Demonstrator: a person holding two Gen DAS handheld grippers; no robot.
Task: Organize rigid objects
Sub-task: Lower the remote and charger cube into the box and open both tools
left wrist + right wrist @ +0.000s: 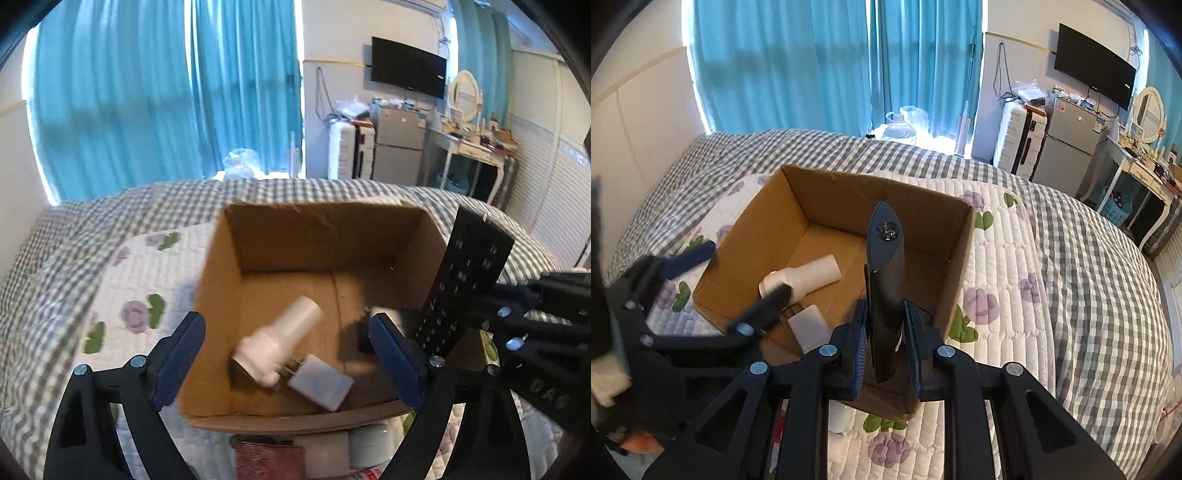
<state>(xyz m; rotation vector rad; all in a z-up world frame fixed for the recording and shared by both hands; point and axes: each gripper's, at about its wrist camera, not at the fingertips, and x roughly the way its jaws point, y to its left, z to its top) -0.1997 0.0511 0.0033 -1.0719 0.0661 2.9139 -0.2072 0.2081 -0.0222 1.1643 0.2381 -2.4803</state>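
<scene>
An open cardboard box (280, 229) (834, 184) stands on the bed. Inside lie a white bottle (280, 338) (809, 277), a white charger block (321, 382) (809, 326) and a dark object (364, 332). My left gripper (286, 354) is open and empty, over the box's near edge. My right gripper (884, 341) is shut on a black remote control (884, 273) (465, 277), held upright over the box's right side. The right gripper also shows in the left wrist view (509, 325).
The bed has a checked and floral quilt (1034, 258). A red pouch (269, 461) and white containers (365, 443) lie in front of the box. Blue curtains, a suitcase, a fridge (1067, 147) and a dressing table stand beyond the bed.
</scene>
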